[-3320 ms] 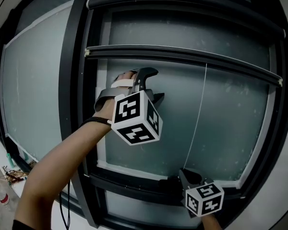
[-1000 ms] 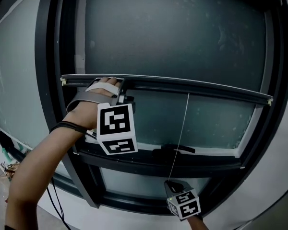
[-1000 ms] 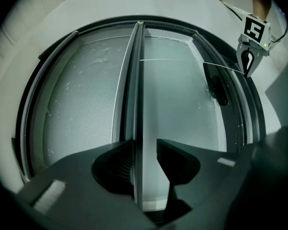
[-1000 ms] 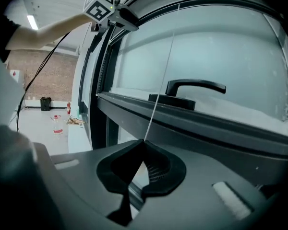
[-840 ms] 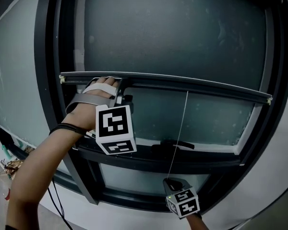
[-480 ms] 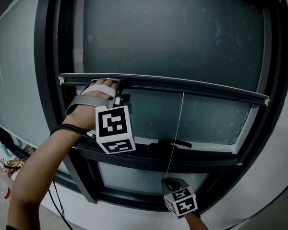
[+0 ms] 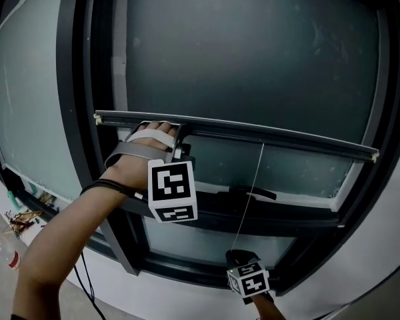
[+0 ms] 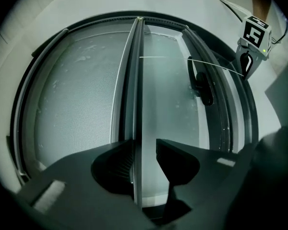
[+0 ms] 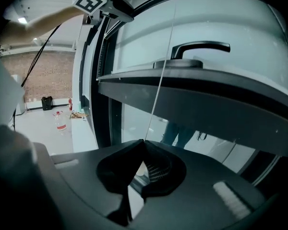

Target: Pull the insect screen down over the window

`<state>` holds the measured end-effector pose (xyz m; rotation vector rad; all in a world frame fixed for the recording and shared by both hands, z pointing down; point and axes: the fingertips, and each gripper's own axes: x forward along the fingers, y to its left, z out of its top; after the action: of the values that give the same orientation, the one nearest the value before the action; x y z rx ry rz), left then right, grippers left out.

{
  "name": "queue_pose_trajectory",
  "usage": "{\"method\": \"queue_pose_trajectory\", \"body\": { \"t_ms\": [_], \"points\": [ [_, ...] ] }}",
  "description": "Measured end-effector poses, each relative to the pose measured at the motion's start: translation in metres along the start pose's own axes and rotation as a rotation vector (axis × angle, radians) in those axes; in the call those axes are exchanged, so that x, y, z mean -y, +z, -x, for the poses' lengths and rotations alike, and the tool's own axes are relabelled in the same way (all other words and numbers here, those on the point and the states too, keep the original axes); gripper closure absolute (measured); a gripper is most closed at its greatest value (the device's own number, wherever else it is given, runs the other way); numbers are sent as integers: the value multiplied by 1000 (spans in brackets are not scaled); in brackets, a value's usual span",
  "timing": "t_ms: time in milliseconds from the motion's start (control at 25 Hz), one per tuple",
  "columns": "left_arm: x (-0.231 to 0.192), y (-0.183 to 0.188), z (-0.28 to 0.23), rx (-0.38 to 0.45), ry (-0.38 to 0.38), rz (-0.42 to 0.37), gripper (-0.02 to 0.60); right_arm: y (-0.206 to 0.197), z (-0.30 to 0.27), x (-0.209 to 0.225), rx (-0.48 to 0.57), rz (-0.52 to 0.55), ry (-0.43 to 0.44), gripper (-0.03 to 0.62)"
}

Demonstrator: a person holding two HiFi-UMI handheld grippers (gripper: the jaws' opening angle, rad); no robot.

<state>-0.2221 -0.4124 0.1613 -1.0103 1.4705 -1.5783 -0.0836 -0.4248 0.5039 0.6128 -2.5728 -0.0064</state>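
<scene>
Left tongs (image 8: 144, 145) are set part-spread over the screen bar (image 7: 287, 137), one pad (image 8: 126, 159) against it, a gap at the other; right tongs (image 9: 143, 143) are pressed together on the pull cord (image 7: 252, 192). Lately the bar has been drawn well down, so mesh (image 7: 253, 59) is spread over most of the window (image 7: 80, 112); only a strip above the lower frame (image 7: 280, 224) remains uncovered.

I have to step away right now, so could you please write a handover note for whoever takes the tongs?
Left tongs: straddling the screen bar, jaws opening, not clamped.
Right tongs: shut on the pull cord, low beneath the bar.
Done: mesh covers the upper pane.
To do: draw the bar down over the bare strip to the sash rail.
</scene>
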Motion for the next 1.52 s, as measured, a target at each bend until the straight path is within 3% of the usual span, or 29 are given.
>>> {"method": "queue_pose_trajectory", "body": {
  "t_ms": [440,920,1080,1160,1320,1520],
  "points": [
    [81,3,-5,-6,-87,-15,430,-71,-32,-17,-150,-2,0,589],
    [108,4,-9,-11,-109,15,431,-97,-46,-15,-183,-15,3,589],
    [150,7,-13,-9,-177,1,431,-130,-56,-26,-273,33,31,589],
    [168,6,-15,-6,-187,9,414,-149,-59,-27,-295,5,30,589],
    [173,5,-17,-1,-178,23,422,-151,-64,-24,-303,11,31,589],
    [198,8,-21,-6,-215,22,423,-176,-71,-28,-399,15,55,589]
  ]
}}
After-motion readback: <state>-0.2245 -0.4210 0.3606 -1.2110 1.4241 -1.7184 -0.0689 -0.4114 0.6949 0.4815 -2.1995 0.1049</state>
